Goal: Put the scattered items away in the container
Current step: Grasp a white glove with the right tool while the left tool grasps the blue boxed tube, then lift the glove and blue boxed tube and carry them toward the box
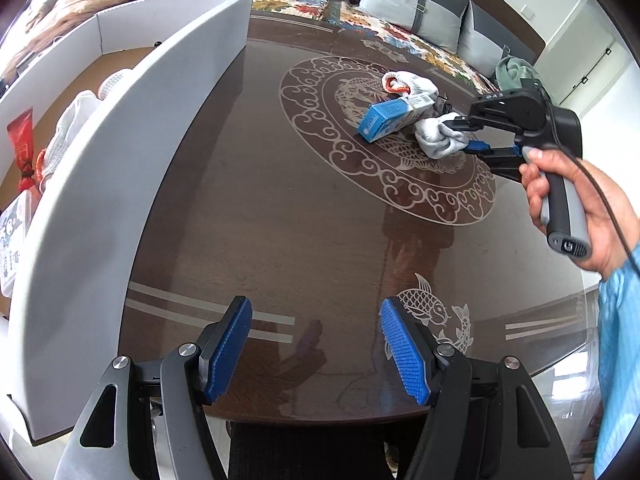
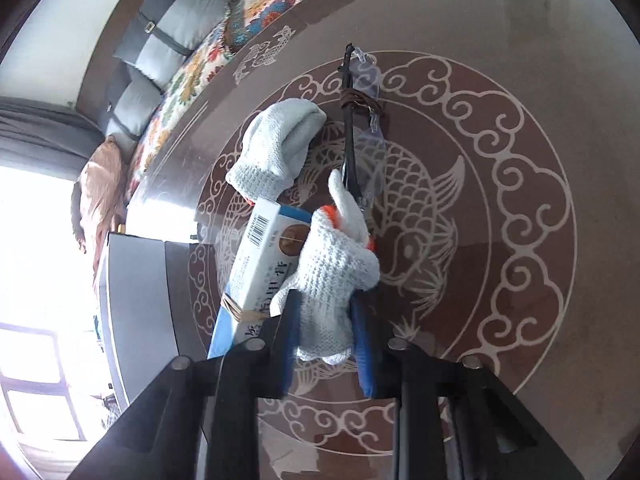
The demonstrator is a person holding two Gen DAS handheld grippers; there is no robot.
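Right tongs (image 2: 326,336) clamp a knit glove (image 2: 334,280); only the left view shows left tongs (image 1: 316,350) spread.

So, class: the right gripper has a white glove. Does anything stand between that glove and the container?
The glove sits between the right gripper's fingers. Toward the container the dark table is bare; only the container's near white wall must be cleared. The blue box lies beside the glove, touching it.
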